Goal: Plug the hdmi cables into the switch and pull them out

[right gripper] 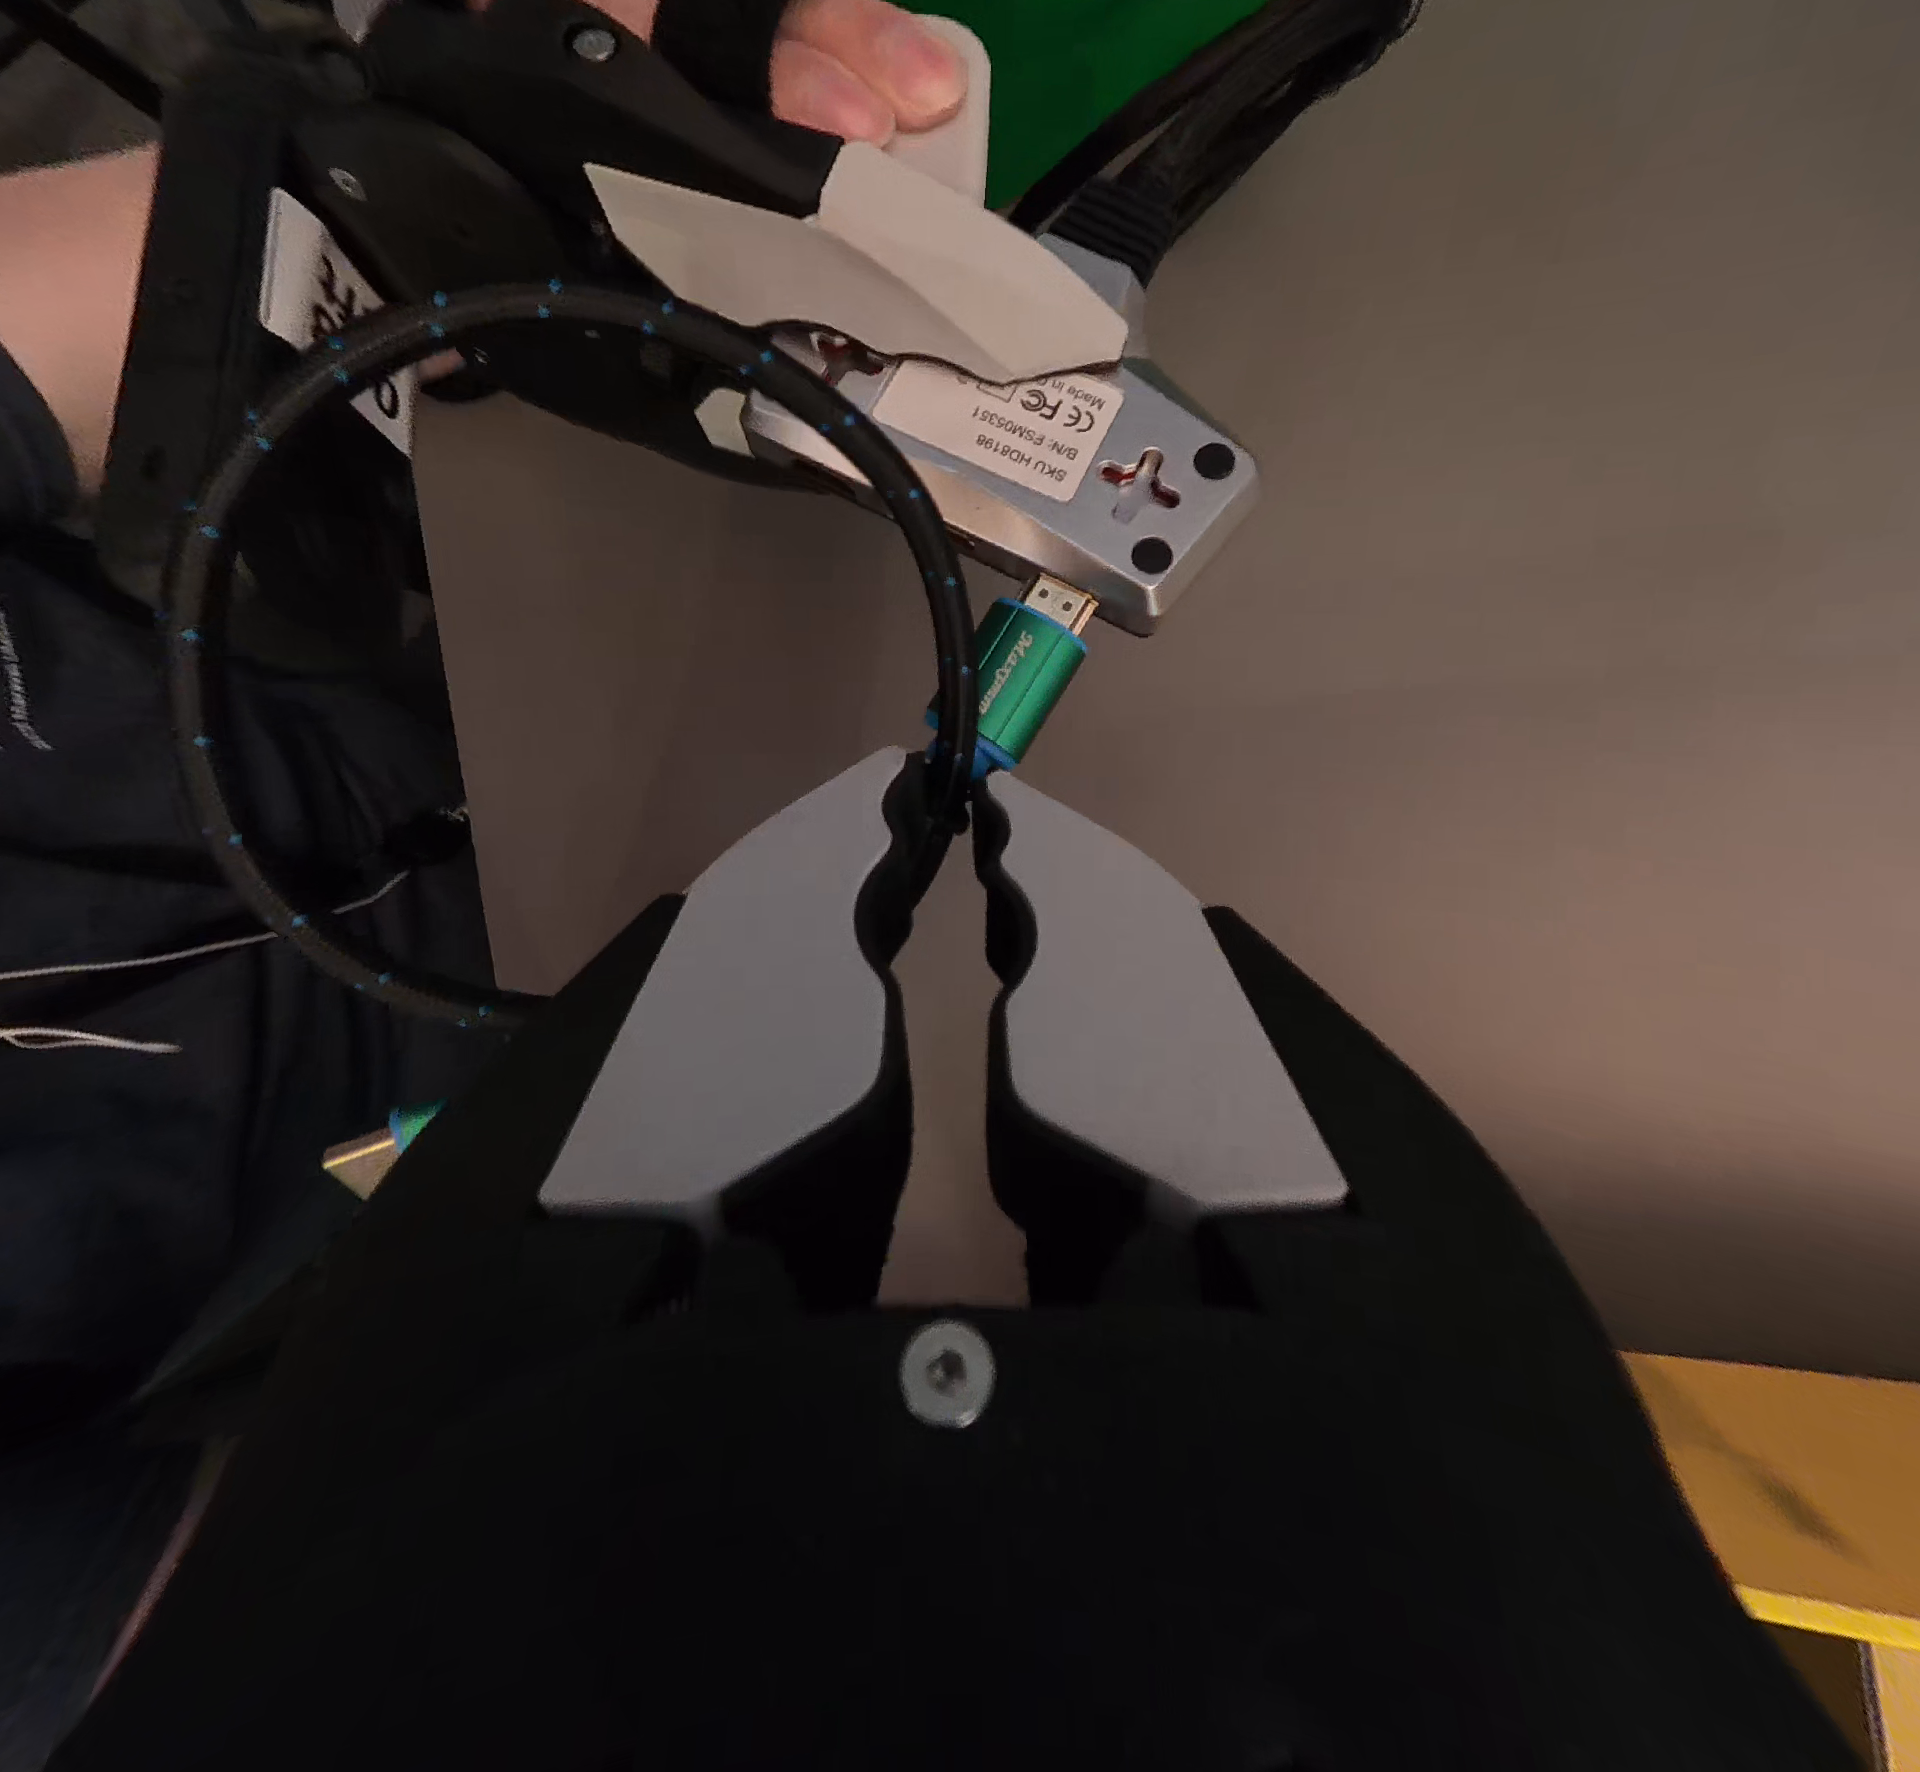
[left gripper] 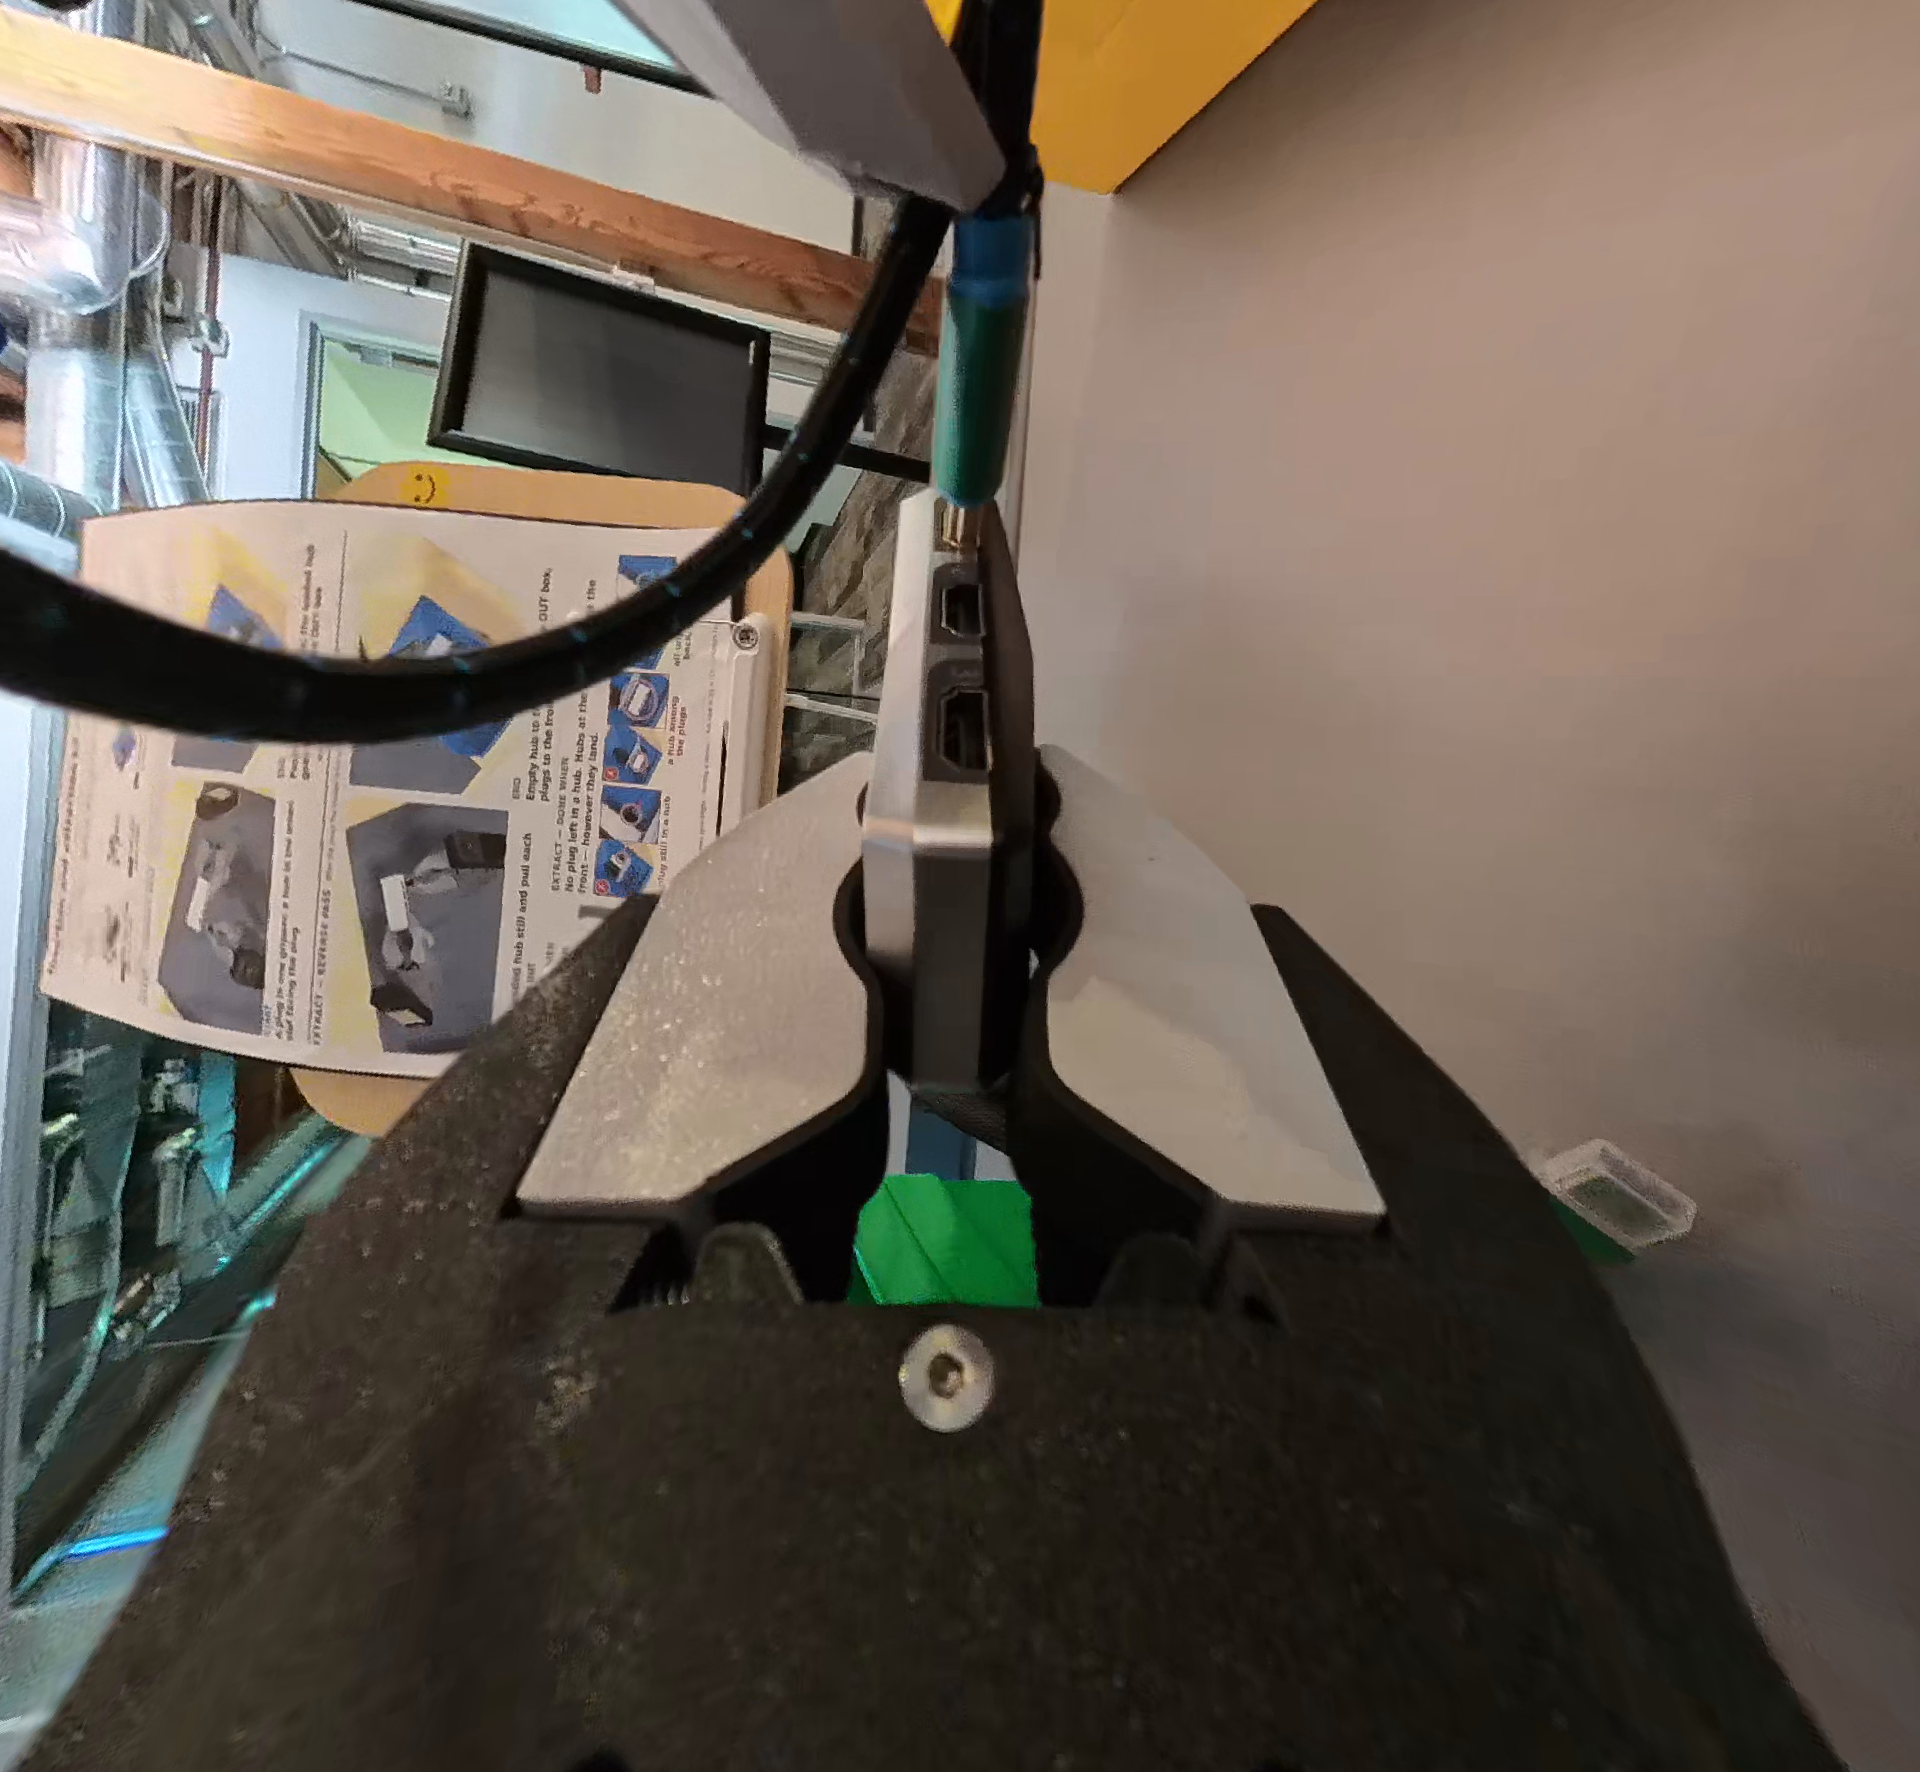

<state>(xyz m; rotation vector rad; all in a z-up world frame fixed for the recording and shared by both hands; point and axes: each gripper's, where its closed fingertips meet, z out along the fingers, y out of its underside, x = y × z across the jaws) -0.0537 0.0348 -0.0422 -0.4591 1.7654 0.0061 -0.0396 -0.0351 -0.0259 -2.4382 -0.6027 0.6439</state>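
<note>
HDMI switch [left gripper: 940, 818] in left gripper [left gripper: 951, 891], one green plug [right gripper: 1023, 683], right gripper [right gripper: 951, 818] pinching cable [right gripper: 208, 642]

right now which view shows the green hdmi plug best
The right wrist view: the green hdmi plug shows side-on, its gold tip at the switch edge. The left wrist view shows it only edge-on, thin, above two empty ports.
</note>
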